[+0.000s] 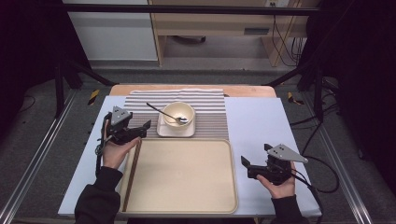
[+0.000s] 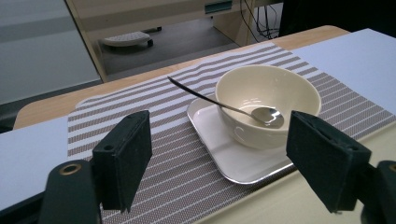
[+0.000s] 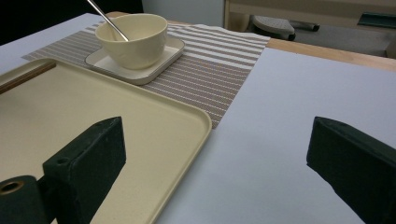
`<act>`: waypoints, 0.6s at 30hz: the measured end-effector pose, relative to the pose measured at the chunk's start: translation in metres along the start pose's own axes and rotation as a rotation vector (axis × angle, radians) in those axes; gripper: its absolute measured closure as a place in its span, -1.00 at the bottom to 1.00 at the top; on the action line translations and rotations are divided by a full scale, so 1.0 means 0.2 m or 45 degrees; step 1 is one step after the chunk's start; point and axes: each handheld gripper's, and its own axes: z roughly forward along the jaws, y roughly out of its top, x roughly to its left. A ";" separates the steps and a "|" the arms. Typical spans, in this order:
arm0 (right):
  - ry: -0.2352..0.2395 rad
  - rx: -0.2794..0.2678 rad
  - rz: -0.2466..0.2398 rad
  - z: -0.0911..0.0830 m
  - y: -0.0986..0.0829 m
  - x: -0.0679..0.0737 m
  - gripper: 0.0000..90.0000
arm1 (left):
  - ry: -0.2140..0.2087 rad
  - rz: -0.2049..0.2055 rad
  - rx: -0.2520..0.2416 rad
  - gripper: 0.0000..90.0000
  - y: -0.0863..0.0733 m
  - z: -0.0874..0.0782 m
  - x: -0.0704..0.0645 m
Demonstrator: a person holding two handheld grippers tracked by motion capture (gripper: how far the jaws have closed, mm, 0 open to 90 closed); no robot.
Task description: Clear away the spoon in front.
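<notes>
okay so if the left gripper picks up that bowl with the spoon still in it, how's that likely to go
The bowl looks glazed and smooth, so the jaws may slip on its rounded wall. It is probably ceramic, so fairly heavy and breakable if dropped. The spoon merely leans on the rim with its long handle overhanging, so it could swing or slide out if the bowl tilts. The left gripper stands open beside it.

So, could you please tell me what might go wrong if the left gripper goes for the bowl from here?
1. The spoon rests loose in the bowl, its handle jutting over the rim toward the left gripper; a nudge could flip it out.
2. The bowl sits on a small square plate without being fixed; a push could slide it.
3. The chopsticks lie along the tray's left edge near the left forearm and could be knocked.
</notes>
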 end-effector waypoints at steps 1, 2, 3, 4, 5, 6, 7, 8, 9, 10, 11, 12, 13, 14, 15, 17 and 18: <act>0.001 0.002 0.000 0.00 0.00 0.00 -0.89 | 0.003 -0.007 0.002 -0.52 0.01 0.01 0.01; -0.001 0.002 0.000 0.00 0.00 0.00 -0.89 | 0.005 -0.003 0.004 -0.52 0.01 0.02 0.02; -0.001 0.001 0.001 0.00 0.00 0.00 -0.89 | 0.009 -0.014 0.008 -0.53 0.01 0.03 0.03; -0.002 0.000 0.000 0.00 0.00 0.00 -0.89 | 0.013 -0.020 0.006 -0.54 0.02 0.04 0.03; 0.000 -0.003 0.004 0.00 0.00 0.00 -0.89 | 0.016 -0.025 0.001 -0.54 0.02 0.05 0.04; -0.001 -0.003 0.004 0.00 0.00 0.00 -0.89 | 0.018 -0.028 0.004 -0.54 0.02 0.06 0.04; 0.000 -0.003 0.003 0.00 0.00 0.00 -0.89 | 0.021 -0.027 0.007 -0.54 0.03 0.06 0.04; -0.001 -0.003 0.004 0.00 0.00 0.00 -0.89 | 0.024 -0.025 0.009 -0.54 0.03 0.07 0.05; 0.001 -0.003 0.005 0.00 0.00 0.00 -0.89 | 0.024 -0.033 0.011 -0.55 0.03 0.09 0.05; -0.001 -0.001 0.002 0.00 0.00 0.00 -0.89 | 0.017 -0.034 0.010 -0.55 0.03 0.10 0.05; -0.001 0.000 0.002 0.00 0.00 0.00 -0.89 | 0.012 -0.039 0.006 -0.55 0.03 0.11 0.05; -0.001 0.003 0.002 0.00 0.00 0.00 -0.89 | 0.008 -0.038 0.012 -0.55 0.04 0.13 0.05; 0.000 0.003 0.004 0.00 0.00 0.00 -0.89 | 0.009 -0.039 0.013 -0.56 0.04 0.15 0.05; 0.000 0.004 0.001 0.01 0.00 0.00 -0.89 | 0.010 -0.035 0.017 -0.56 0.04 0.16 0.05; 0.000 0.004 0.001 0.01 0.00 0.00 -0.89 | 0.011 -0.035 0.020 -0.56 0.04 0.18 0.05; 0.000 0.003 0.002 0.01 0.00 0.00 -0.89 | 0.004 -0.043 0.023 -0.56 0.04 0.21 0.05; -0.001 0.003 0.004 0.00 0.00 0.00 -0.89 | 0.004 -0.047 0.018 -0.57 0.04 0.22 0.05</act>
